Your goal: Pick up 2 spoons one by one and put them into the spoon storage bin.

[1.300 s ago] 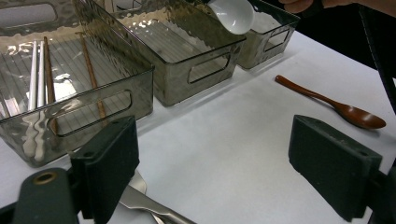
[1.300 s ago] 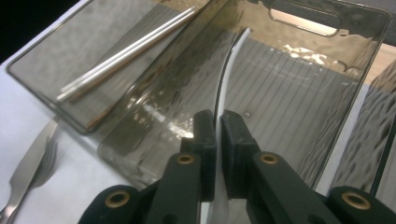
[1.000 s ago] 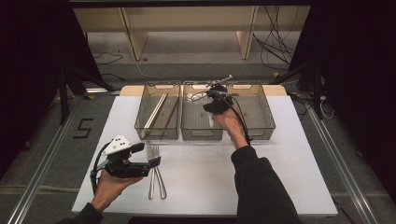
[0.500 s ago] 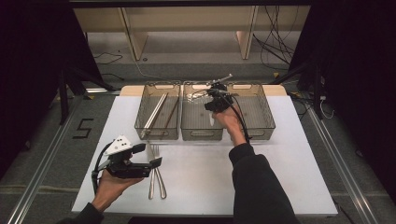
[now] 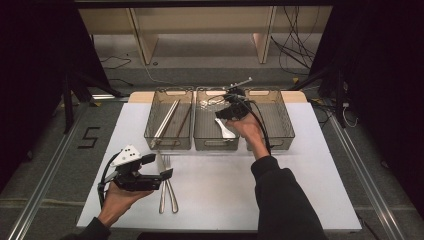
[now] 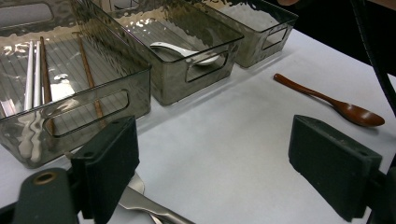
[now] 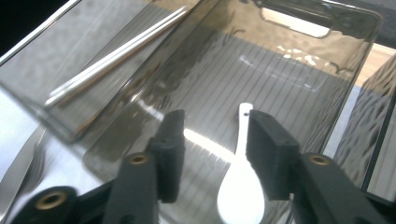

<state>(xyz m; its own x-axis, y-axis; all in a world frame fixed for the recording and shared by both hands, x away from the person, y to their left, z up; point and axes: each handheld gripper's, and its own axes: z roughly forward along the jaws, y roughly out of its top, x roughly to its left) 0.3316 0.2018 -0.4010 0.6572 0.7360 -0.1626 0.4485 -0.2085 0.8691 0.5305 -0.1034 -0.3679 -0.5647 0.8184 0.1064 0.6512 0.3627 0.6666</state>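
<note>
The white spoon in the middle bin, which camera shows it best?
The right gripper view: the white spoon lies close up between the tongs. The left gripper view shows it through the bin's wall; the high view shows it small.

My left gripper (image 5: pixel 162 167) hovers low at 7 o'clock, jaws wide apart; my right gripper (image 5: pixel 226 107) reaches out toward 12, jaws partly parted, nothing between
</note>
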